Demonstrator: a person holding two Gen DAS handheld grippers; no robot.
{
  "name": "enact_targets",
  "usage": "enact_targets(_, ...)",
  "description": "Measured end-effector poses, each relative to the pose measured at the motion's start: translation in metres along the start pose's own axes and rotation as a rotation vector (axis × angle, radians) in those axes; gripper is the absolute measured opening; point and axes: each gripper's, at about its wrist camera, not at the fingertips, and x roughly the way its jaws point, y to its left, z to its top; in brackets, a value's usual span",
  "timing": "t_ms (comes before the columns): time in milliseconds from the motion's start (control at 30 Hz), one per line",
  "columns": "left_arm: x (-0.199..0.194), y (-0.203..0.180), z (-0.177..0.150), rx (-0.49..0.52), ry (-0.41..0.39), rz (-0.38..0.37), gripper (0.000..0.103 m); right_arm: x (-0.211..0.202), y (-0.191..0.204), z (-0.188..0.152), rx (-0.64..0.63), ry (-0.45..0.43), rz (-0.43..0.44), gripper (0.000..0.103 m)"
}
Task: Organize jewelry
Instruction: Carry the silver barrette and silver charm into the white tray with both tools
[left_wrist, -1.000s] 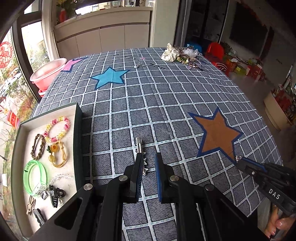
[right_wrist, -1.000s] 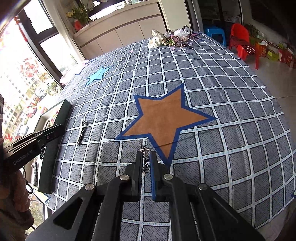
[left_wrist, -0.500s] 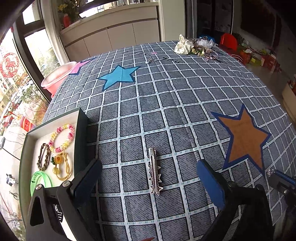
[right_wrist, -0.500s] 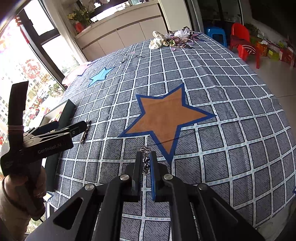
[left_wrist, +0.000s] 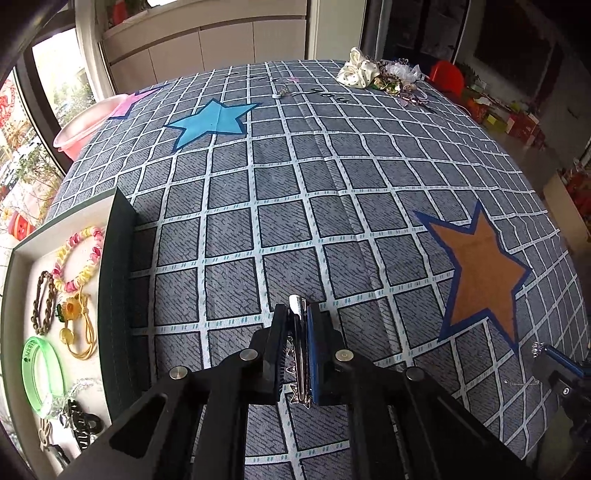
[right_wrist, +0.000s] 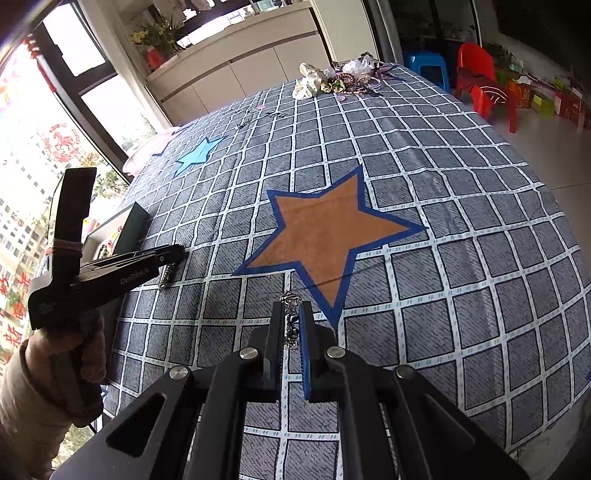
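Note:
My left gripper (left_wrist: 297, 314) is shut on a silver toothed hair clip (left_wrist: 300, 347), held lengthwise between its fingers just above the checked cloth. The same gripper (right_wrist: 177, 253) shows in the right wrist view with the clip (right_wrist: 167, 275) hanging under its tip. My right gripper (right_wrist: 291, 308) is shut on a small silver chain piece (right_wrist: 291, 325) at the orange star's lower point; its tip (left_wrist: 543, 349) shows at the left wrist view's right edge. A dark-walled jewelry tray (left_wrist: 118, 280) at left holds bracelets, a green bangle (left_wrist: 40, 373) and black clips.
A pile of scrunchies and jewelry (left_wrist: 384, 75) lies at the table's far end, with a small silver piece (left_wrist: 280, 92) near the far middle. A pink basin (left_wrist: 83, 123) sits off the far left edge. A red chair (right_wrist: 484, 83) stands beyond the table.
My left gripper was wide open over the hair clip half a second ago; it has closed on the clip. The right gripper has stayed shut on the chain piece.

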Motion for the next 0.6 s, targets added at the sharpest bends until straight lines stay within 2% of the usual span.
enact_targets(133,-0.015,0.000,-0.004,-0.008,-0.026,-0.034,0.018,-0.003,0.002,0.001,-0.002,-0.007,-0.001,0.008)
enact_targets(600,-0.081,0.010,-0.012,-0.008,-0.153,-0.082,0.018,-0.019,0.019,0.012,-0.036,-0.041,-0.001,0.008)
